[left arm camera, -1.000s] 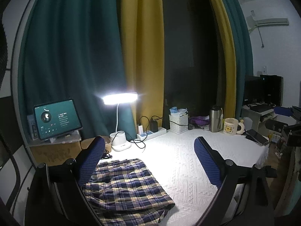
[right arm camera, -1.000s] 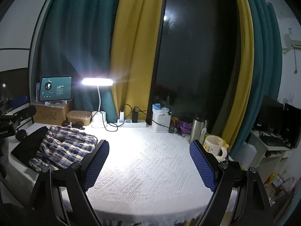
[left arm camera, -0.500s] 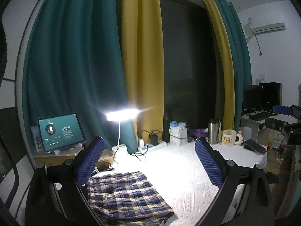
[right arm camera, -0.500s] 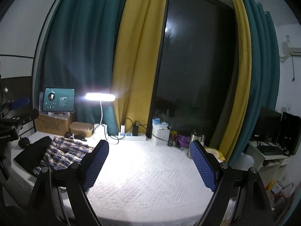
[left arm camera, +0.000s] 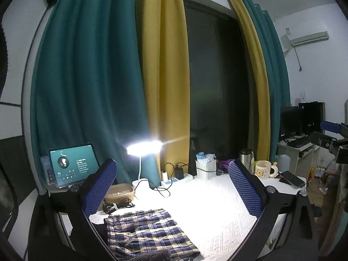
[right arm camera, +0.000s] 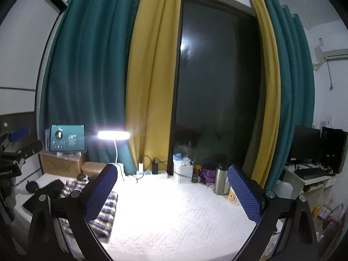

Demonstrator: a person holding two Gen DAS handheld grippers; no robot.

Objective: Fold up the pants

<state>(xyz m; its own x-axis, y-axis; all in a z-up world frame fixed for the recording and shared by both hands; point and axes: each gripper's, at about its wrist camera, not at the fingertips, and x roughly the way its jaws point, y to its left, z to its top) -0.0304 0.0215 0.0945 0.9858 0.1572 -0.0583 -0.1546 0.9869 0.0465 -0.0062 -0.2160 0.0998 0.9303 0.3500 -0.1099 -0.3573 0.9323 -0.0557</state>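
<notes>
We hold two tongs-style grippers above a table covered in a white textured cloth, and both are released. The left gripper has its blue padded jaws spread wide with nothing between them, and they have just been opening. The right gripper is the same, jaws apart, empty, and just opened further. The plaid pants, checked in navy, white and tan, lie flat on the cloth as an already compact bundle. In the left wrist view they sit low and slightly left of centre, just below and ahead of the left gripper's jaws, with their long axis running away from us and slanting toward the lower right. In the right wrist view the same pants appear far to the left, partly hidden behind that gripper's left finger, beside a dark garment. We judge the left hand to be much the nearer one, and any next grasp would mean dropping down and forward toward the cloth, with the right hand crossing leftward. A desk lamp glares at the back of the table. A tablet shows a music-player screen, but its text is too small to read. A cream mug carries a yellow picture label that we cannot read either.
</notes>
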